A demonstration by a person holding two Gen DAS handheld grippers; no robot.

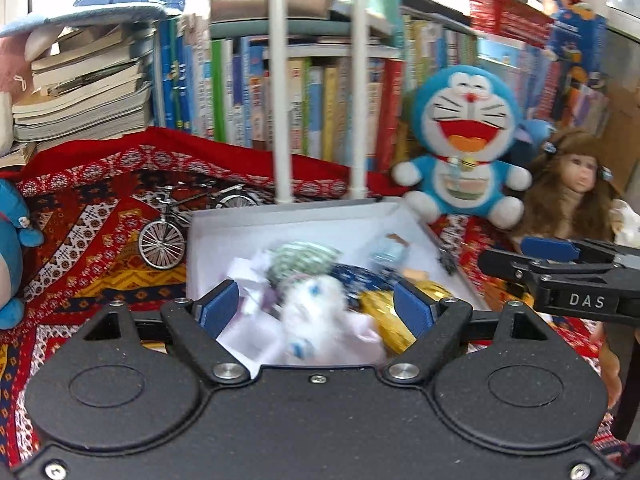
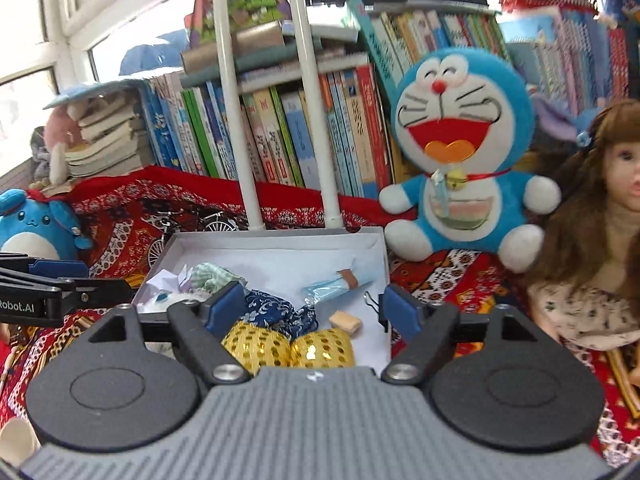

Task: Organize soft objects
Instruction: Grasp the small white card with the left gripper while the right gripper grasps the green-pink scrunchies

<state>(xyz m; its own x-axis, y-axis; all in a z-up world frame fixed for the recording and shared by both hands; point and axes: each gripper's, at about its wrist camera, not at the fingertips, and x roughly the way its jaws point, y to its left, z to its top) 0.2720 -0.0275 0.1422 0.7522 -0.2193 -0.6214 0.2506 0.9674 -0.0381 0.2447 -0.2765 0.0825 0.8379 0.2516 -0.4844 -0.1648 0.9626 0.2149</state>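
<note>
White box point(image 2: 280, 240) at frame centre already holds small soft pieces. Both the left gripper point(image 1: 316, 308) and right gripper point(image 2: 314, 308) hover spread apart, empty; next probably grasping the blue plush cat point(image 2: 460, 152), upper right.

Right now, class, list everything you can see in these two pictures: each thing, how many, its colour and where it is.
box: 1, white, open, middle of the cloth
gold bundles: 2, gold sequinned, near end of the box
navy cloth: 1, dark blue patterned, in the box behind the gold bundles
white toy: 1, white, blurred, in the box's left part
Doraemon: 1, blue and white, sitting right of the box
doll: 1, brown hair, right of Doraemon
blue plush: 1, far left
bicycle: 1, silver model, left of the box
books: many, mixed colours, upright along the back
cloth: 1, red patterned, under everything
left gripper: black with blue pads, open over the box
right gripper: same, open over the box
</note>
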